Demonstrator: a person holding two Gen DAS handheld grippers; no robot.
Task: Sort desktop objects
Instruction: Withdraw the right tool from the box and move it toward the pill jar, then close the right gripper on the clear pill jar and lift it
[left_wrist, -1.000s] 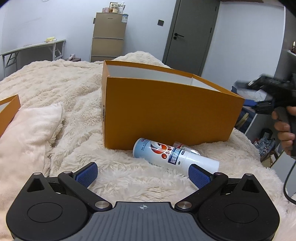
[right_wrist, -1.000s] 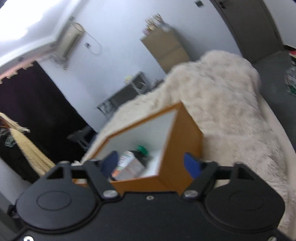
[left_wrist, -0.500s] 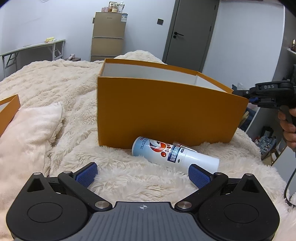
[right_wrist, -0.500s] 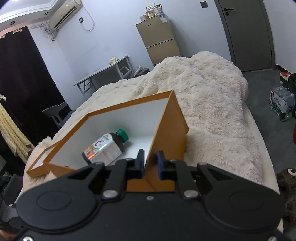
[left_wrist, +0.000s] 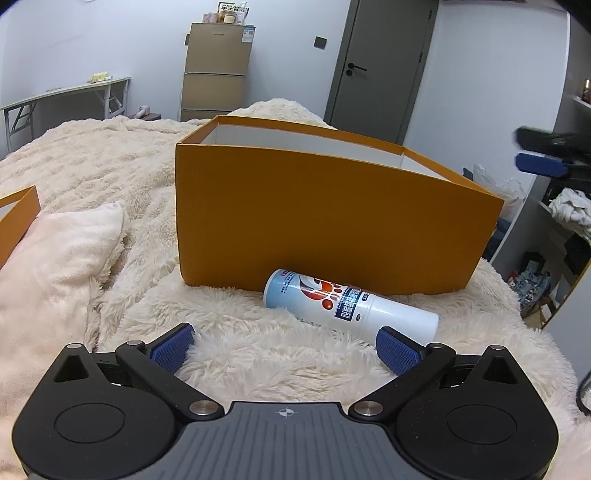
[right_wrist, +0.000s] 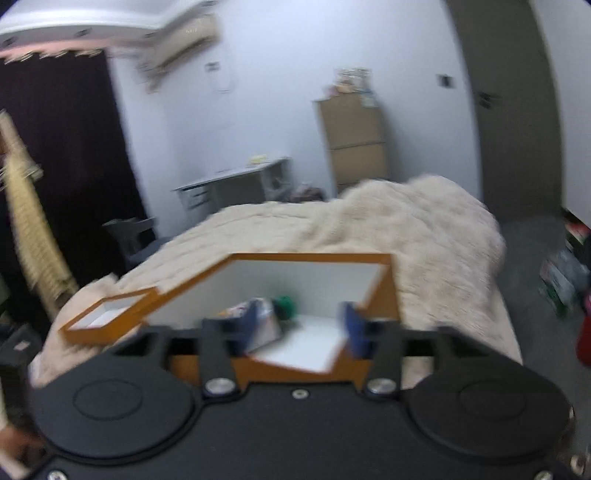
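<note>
My left gripper (left_wrist: 284, 341) hangs wide over the blanket (left_wrist: 110, 162), the spray can (left_wrist: 351, 304) lying just ahead beside the orange box (left_wrist: 332, 225). My right gripper (right_wrist: 299, 325), jaws just opening, holds nothing above the box's near edge.

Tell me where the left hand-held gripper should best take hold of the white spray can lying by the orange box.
Probably mid-body: the white spray can lies on its side against the orange box, so the left hand-held gripper would best come from above on the near side, fingers across its round width.
</note>
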